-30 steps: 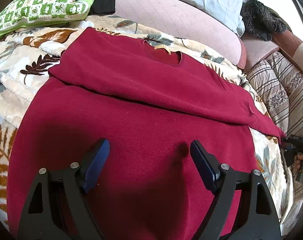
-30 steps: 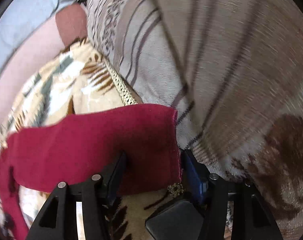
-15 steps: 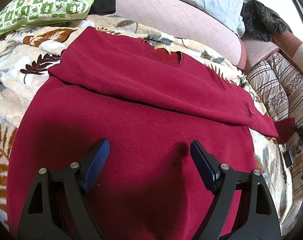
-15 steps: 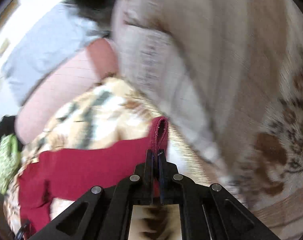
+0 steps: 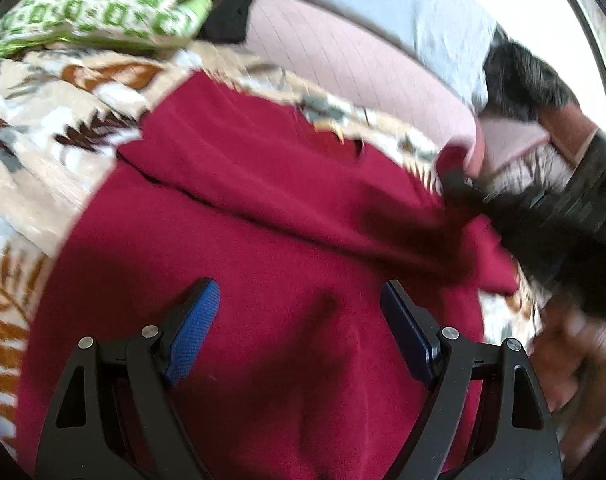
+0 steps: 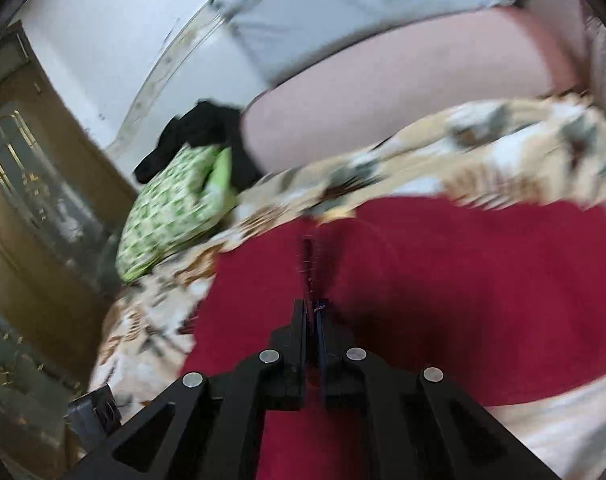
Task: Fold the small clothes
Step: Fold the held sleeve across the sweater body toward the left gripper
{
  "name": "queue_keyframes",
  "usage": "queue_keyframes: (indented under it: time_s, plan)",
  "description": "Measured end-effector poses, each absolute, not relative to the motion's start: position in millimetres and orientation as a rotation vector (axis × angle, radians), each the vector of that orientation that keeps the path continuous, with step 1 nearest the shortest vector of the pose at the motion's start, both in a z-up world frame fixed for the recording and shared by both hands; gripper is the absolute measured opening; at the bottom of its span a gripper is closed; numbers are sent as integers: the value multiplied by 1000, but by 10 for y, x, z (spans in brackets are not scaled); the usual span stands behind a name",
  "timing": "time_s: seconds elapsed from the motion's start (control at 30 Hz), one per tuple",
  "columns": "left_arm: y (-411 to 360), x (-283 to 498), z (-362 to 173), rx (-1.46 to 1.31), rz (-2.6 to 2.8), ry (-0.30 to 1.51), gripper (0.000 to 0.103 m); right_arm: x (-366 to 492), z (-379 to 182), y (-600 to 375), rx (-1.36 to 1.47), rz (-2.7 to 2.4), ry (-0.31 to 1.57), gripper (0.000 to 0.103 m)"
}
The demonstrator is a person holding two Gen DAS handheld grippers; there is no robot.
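Red sweater (image 6: pixel 483 280) sleeve in right gripper (image 6: pixel 311 312) (grip blurred from left wrist)

Left gripper (image 5: pixel 299 312) over red sweater (image 5: pixel 263 240), jaws wide apart, blue pads (image 5: pixel 193 332) clear of cloth. Sweater spread on leaf-print blanket (image 5: pixel 43 128); one sleeve folded across chest. Right gripper (image 5: pixel 543 220), blurred, at sweater's right edge, touching bunched red fabric; grip state unreadable. Green checked pillow (image 5: pixel 99 8) at blanket's far left corner, black garment (image 5: pixel 231 8) beside it. Pink cushion (image 5: pixel 363 64) along far edge.
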State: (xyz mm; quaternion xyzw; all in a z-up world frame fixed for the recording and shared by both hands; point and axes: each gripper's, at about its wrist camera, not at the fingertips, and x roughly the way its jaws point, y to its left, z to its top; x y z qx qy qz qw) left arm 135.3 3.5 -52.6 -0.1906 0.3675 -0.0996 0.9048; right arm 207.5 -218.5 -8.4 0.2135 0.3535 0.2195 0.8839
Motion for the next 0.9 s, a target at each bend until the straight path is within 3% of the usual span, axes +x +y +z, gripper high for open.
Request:
queue_keyframes:
  time_s: [0.1,0.17,0.33,0.43,0.63,0.9]
  plan:
    - [147,1339,-420,-431,-206,709,83,2174,-402,-1925,419,425,796,6]
    - [126,1315,-346,-418,-230,669,83,2184,-584,-1894,426,423,839,28]
    - [-259,1436,-139,-237,-374,557,83,1881,-336,-2077,353,373,798,31]
    - [-409,1760,-231,-230,-462,621,83,1609,-245,-2357,407,247,798,45]
    - [-389,2302,-639,-408,-544,875,83,1512,-381,-2448,429,208,869,46]
    - [-498,2285,-529,-523,-674,924,83,1630,-763,-2500,606,230,993,46]
